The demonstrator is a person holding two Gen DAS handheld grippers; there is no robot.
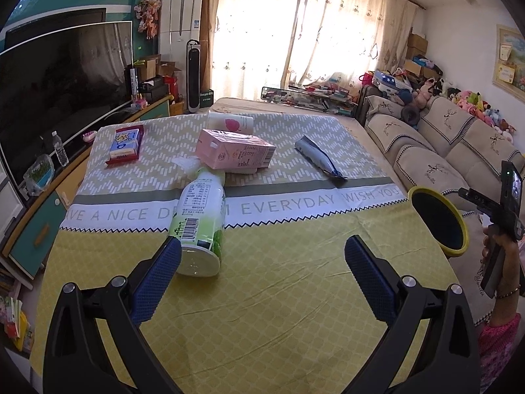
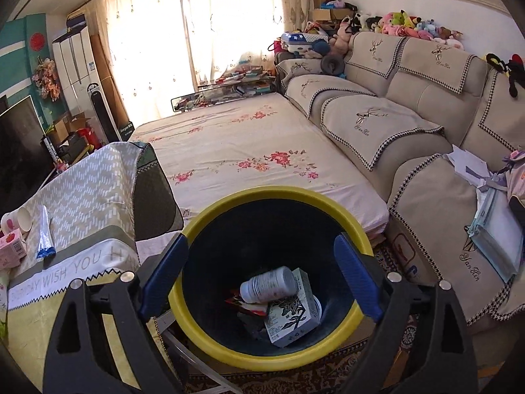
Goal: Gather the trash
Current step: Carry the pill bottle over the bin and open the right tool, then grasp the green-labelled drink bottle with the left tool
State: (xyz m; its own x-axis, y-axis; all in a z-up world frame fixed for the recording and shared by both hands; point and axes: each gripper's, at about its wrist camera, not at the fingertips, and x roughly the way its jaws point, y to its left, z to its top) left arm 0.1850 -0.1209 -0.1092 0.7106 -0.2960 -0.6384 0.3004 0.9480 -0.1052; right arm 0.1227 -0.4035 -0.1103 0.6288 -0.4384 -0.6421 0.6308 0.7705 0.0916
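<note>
Our right hand-held gripper (image 2: pixel 261 264) hangs over the bin (image 2: pixel 347 216), jaws wide apart and empty; a white bottle (image 2: pixel 267 285) and a printed box (image 2: pixel 293 312) already lie inside. Our left hand-held gripper (image 1: pixel 262 264) is wide apart too, holding nothing, its left finger (image 1: pixel 157 282) just beside the base of the green bottle (image 1: pixel 200 220) lying near the middle of the surface (image 1: pixel 295 295). We can't tell if they touch. The risk we see: a nudge from that finger rolls the bottle toward the left edge, or shoves it into the pink carton (image 1: pixel 234 152) resting at its neck. Beyond, a cup (image 1: pixel 229 121), a red box (image 1: pixel 124 144) and a tube (image 1: pixel 320 157) wait near the far edge.
</note>
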